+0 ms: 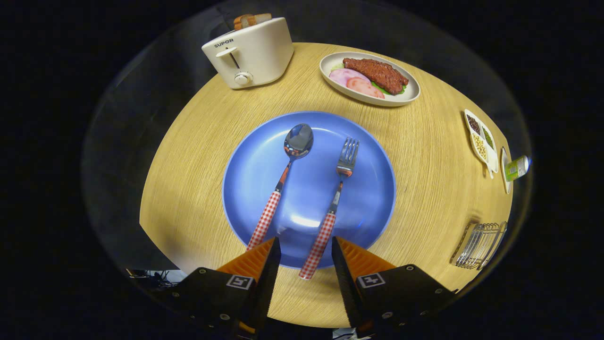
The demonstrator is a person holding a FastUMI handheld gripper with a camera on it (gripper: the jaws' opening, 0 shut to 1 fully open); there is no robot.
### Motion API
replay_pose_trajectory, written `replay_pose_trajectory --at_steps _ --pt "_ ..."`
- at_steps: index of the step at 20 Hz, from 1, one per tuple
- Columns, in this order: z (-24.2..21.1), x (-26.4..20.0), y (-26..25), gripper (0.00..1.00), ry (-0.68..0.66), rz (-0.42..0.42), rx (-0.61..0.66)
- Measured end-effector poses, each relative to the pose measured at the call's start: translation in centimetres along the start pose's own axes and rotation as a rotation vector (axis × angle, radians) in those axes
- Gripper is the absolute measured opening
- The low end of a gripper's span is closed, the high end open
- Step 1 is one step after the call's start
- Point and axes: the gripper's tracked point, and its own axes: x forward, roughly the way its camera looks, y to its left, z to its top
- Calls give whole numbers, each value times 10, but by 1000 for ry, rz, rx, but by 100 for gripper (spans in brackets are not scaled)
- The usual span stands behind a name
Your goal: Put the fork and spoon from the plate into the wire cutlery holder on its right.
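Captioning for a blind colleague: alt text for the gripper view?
Open gripper straddles the fork handle's end on a blue plate, spoon alongside. Wire holder stands right; toaster and food beyond.

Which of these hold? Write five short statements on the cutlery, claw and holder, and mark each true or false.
1. The spoon and fork lie on the blue plate. True.
2. The claw is shut on the spoon. False: it is open, with the fork's handle end between its fingers.
3. The wire holder holds the fork. False: no cutlery is in it.
4. Bread sits in the toaster. True.
5. The fork lies left of the spoon. False: right.
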Motion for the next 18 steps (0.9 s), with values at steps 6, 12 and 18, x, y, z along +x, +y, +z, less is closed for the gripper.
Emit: replay_pose_trajectory --at_steps 6,12,18 --pt "-5 4 -8 32 42 -54 0" --pt "7 -4 -27 8 -1 -77 17" --pt "7 -67 -69 8 -113 -102 41"
